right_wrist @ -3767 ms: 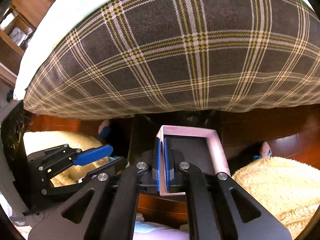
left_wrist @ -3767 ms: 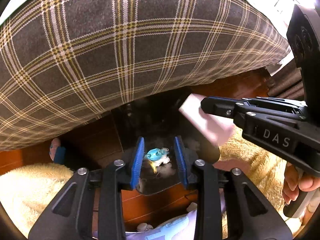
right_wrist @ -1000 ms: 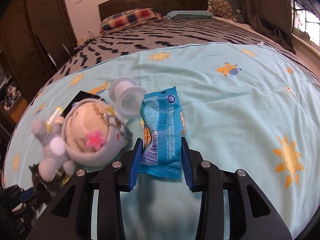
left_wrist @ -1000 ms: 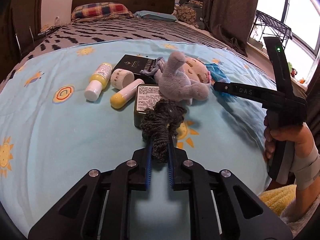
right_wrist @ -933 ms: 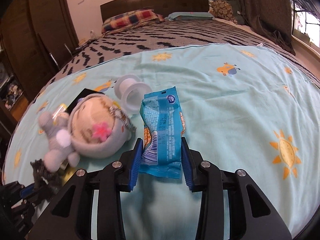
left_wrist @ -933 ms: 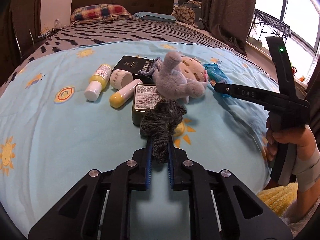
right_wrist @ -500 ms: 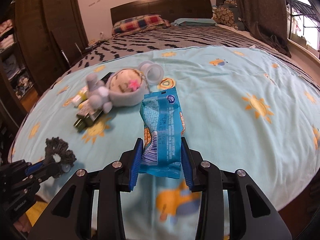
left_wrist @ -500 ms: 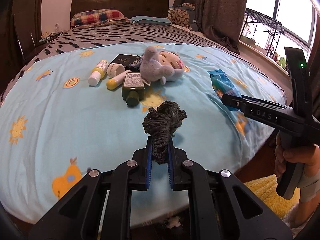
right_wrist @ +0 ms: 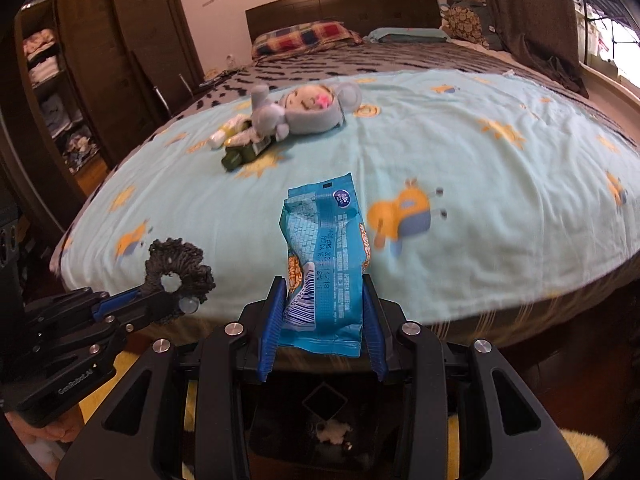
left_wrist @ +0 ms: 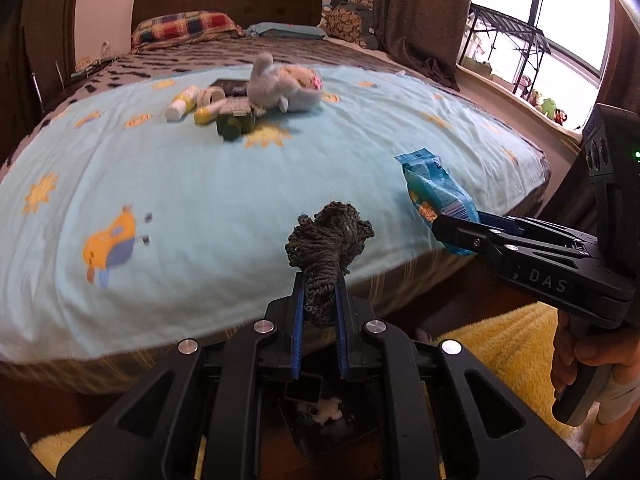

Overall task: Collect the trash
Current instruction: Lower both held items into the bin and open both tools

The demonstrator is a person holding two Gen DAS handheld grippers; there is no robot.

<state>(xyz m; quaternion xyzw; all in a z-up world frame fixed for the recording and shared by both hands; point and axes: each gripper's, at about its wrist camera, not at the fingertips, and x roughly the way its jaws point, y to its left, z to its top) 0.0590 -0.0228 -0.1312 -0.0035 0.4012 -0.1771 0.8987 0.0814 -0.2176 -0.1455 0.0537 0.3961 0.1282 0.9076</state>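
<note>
My left gripper [left_wrist: 318, 300] is shut on a dark grey knitted scrunchie [left_wrist: 326, 248], held in the air off the bed's near edge. In the right wrist view the same scrunchie [right_wrist: 176, 270] shows at the lower left in that gripper [right_wrist: 160, 300]. My right gripper [right_wrist: 324, 312] is shut on a blue snack wrapper [right_wrist: 326, 256], which stands up between the blue pads. From the left wrist view the wrapper [left_wrist: 434, 190] and the right gripper [left_wrist: 452, 228] are at the right. Below both grippers sits a dark bin [right_wrist: 324, 420] with white scraps inside.
The bed with a light blue sun-print sheet [left_wrist: 200, 184] fills the middle. On it lie a grey plush toy [left_wrist: 284, 88], yellow-capped bottles [left_wrist: 184, 102], a green jar [left_wrist: 236, 124] and a black box. Yellow fluffy rugs [left_wrist: 500, 332] flank the bin. A wardrobe [right_wrist: 80, 64] stands at the left.
Both grippers have drawn back from the middle of the bed to beyond its near edge, each keeping its hold. The toy and bottles now lie far off, and the bin shows below.
</note>
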